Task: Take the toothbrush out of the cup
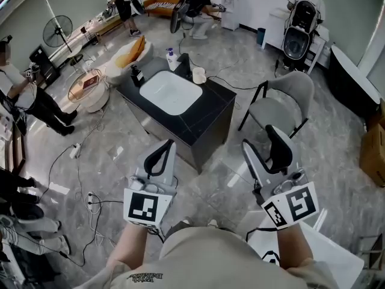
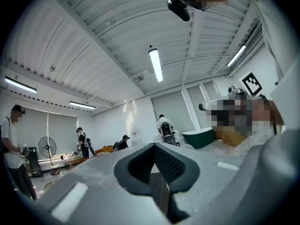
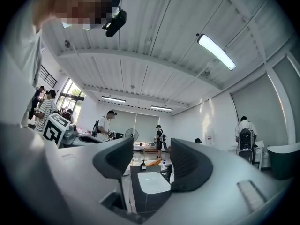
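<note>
Ahead, black cabinet (image 1: 207,119) with white rectangular basin (image 1: 171,92) stood on grey marble floor (image 1: 123,134). Grey padded chair (image 1: 283,101) just right of it, white power strip (image 1: 75,151) with cables at left. Cream cup (image 1: 198,75) sat near counter's far edge, near white bottle (image 1: 172,59); toothbrush too small to make out. Left gripper (image 1: 166,144) clenched on nothing. Right gripper (image 1: 257,136) jaws spread, empty. Both well short of cabinet, bare floor between.
</note>
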Motion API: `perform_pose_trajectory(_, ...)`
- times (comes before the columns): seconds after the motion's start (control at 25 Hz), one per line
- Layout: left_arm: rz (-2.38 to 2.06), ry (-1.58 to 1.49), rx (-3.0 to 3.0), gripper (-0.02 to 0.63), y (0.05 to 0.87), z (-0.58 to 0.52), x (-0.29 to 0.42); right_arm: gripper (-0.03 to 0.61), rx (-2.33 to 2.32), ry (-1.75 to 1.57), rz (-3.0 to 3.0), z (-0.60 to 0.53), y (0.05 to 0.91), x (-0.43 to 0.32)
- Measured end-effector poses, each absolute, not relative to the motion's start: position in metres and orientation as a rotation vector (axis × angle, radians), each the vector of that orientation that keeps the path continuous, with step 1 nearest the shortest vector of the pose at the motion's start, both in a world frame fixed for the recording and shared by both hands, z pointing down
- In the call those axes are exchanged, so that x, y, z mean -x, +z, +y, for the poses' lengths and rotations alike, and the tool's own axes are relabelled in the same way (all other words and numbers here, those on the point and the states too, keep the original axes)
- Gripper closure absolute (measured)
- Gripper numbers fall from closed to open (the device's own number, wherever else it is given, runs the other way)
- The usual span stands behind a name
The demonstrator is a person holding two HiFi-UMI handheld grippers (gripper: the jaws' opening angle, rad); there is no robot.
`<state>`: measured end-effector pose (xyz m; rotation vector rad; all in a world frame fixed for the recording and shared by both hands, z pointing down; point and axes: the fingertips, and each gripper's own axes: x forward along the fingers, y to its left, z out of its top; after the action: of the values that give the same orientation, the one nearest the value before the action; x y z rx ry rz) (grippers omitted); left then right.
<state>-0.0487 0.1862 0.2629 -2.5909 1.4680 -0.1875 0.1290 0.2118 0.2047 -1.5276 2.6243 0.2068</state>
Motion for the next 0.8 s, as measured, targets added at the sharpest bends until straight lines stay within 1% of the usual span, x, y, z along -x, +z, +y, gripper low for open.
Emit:
perform_pose_trajectory(0.36, 1.486, -0.179, 2.535, 0.612, 0.260, 0.180, 0.033, 0.351, 1.507, 0.206, 2.691, 0.209, 0.218, -0.141)
perform_pose_trajectory(0.8, 1.538, -0.183, 2.544, 0.612, 0.285, 0.133, 0.042, 0.353, 1.515, 0.165, 2.736, 0.156, 0.251, -0.135)
